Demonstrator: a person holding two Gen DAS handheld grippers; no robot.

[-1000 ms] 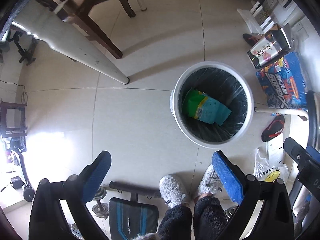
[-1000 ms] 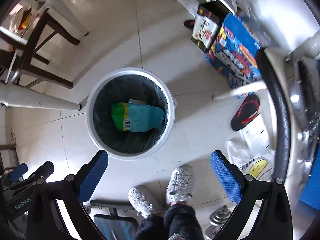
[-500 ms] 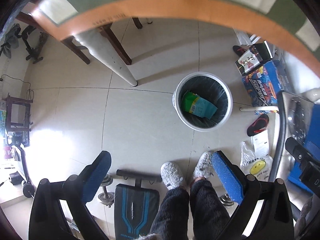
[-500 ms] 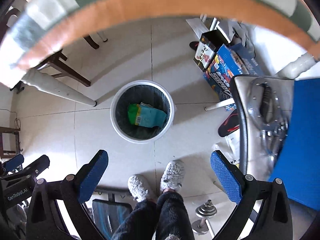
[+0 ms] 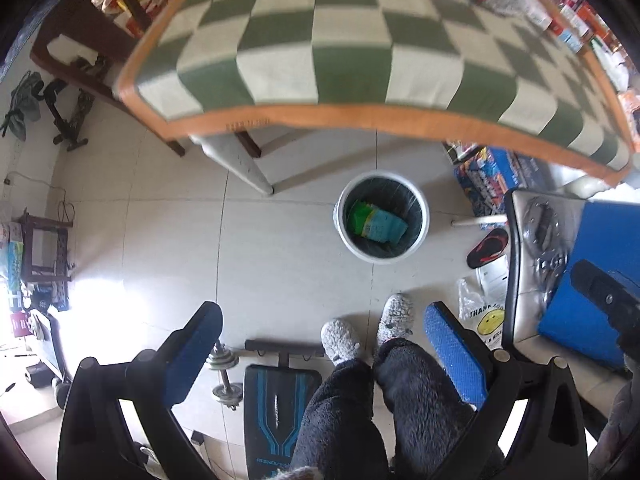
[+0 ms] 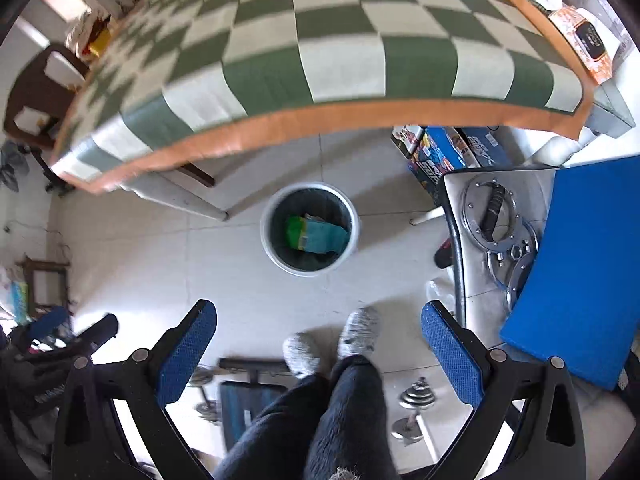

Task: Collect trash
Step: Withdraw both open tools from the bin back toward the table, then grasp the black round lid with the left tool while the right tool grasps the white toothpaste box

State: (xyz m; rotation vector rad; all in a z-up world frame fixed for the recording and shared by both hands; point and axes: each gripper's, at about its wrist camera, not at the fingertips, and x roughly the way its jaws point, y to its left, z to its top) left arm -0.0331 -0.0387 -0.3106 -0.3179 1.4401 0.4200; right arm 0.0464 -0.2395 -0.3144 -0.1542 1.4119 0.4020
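Nearest in both views are the rigid black gripper frames with blue, finely dimpled pads: the left gripper [image 5: 322, 338] and the right gripper [image 6: 318, 334] each have their two fingers spread wide with nothing between them, and both point down at the floor from above table height. Just beyond the fingers stand the person's dark fleecy trouser legs and fuzzy grey slippers [image 5: 340, 338] on pale, glossy square floor tiles [image 5: 280, 248]. A padded black-and-blue bench [image 5: 280, 408] and a metal dumbbell [image 5: 224, 376] lie beside the feet. Farther out sits the round white trash bin [image 5: 424, 224], lined with a dark wrinkled bag, on the floor just short of the table edge; inside it lies a crumpled green and teal packet [image 5: 376, 224]. Above that, a flat table covered in a green-and-cream checked cloth [image 5: 340, 40] with an orange border fills the upper half, with small packages, too blurred to identify, along its far edge.
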